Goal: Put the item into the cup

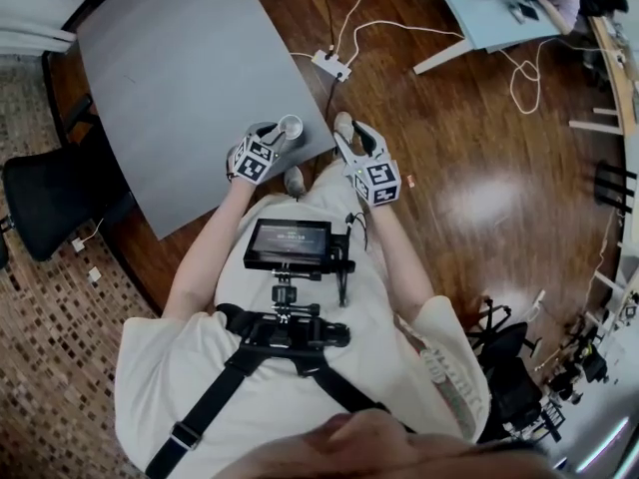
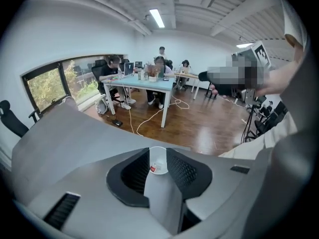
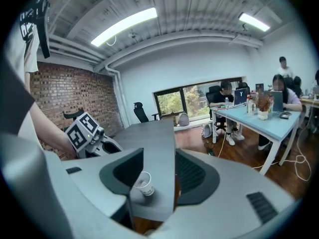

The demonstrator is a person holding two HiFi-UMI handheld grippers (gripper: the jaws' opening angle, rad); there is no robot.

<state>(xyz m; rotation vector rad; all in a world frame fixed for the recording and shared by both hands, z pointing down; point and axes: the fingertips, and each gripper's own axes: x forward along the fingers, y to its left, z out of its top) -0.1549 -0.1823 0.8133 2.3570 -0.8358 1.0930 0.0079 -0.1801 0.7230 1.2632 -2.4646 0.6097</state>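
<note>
A white paper cup (image 1: 291, 126) stands at the near corner of the grey table (image 1: 180, 68). In the left gripper view the cup (image 2: 158, 159) shows just beyond the fingertips, with a small red and white item (image 2: 153, 169) lying inside it. My left gripper (image 1: 270, 136) (image 2: 158, 152) is open, its jaws wide and not touching the cup. My right gripper (image 1: 355, 140) (image 3: 159, 153) hovers off the table's corner to the right, open with nothing held. From there the cup (image 3: 144, 184) is seen low between the jaws, and the left gripper (image 3: 84, 131) behind it.
A power strip (image 1: 330, 65) and white cables lie on the wooden floor past the table. A black office chair (image 1: 50, 193) stands at the left. People sit at a light blue table (image 1: 489, 8) farther off. A chest rig with a screen (image 1: 290, 244) hangs below the grippers.
</note>
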